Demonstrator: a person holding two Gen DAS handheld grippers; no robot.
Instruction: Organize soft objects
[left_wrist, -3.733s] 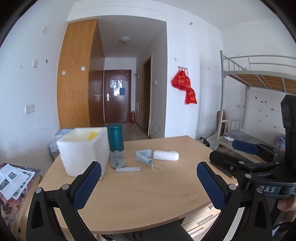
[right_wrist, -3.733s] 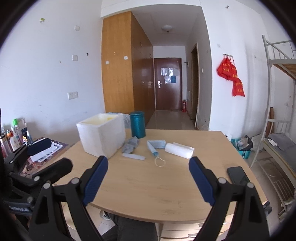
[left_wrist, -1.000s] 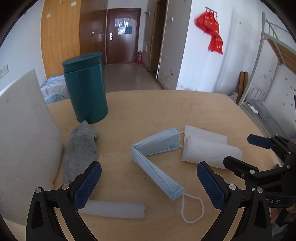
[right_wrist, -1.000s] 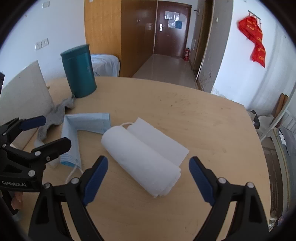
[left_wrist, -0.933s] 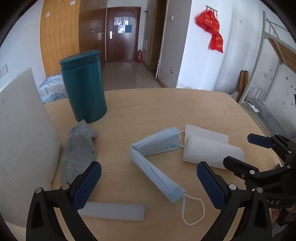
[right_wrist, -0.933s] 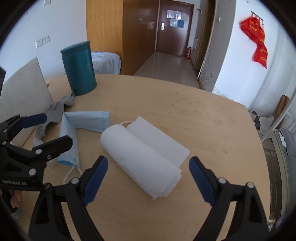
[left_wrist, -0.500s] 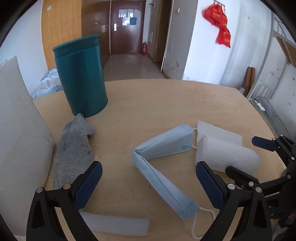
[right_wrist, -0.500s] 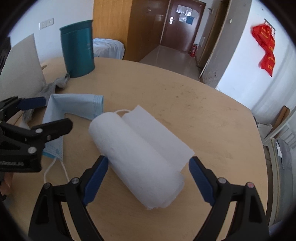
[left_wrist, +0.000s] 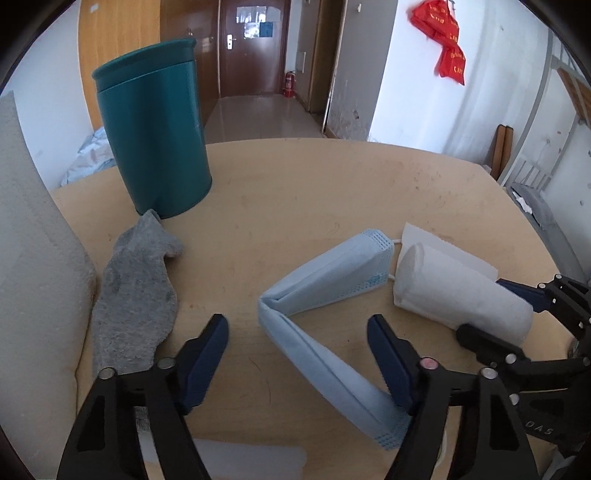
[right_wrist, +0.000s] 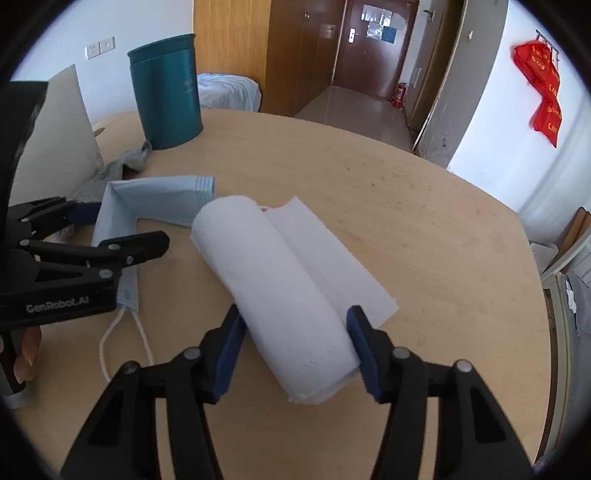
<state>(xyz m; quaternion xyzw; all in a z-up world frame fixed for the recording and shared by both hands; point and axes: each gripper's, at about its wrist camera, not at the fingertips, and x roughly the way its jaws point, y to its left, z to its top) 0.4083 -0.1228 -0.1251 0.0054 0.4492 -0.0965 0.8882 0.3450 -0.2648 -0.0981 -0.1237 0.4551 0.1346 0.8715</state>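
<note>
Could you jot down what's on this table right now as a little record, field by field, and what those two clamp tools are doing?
table: round-edged wooden top
paper roll: white roll of tissue, loose sheet lying beside it
right gripper: jaws have just been closing, pads at both sides of the roll
face mask: pale blue, folded in a V, flat on the table
left gripper: jaws have just been closing, mask between the pads, not yet pinched
sock: grey, lying beside the foam box
canister: teal, upright, behind the sock
</note>
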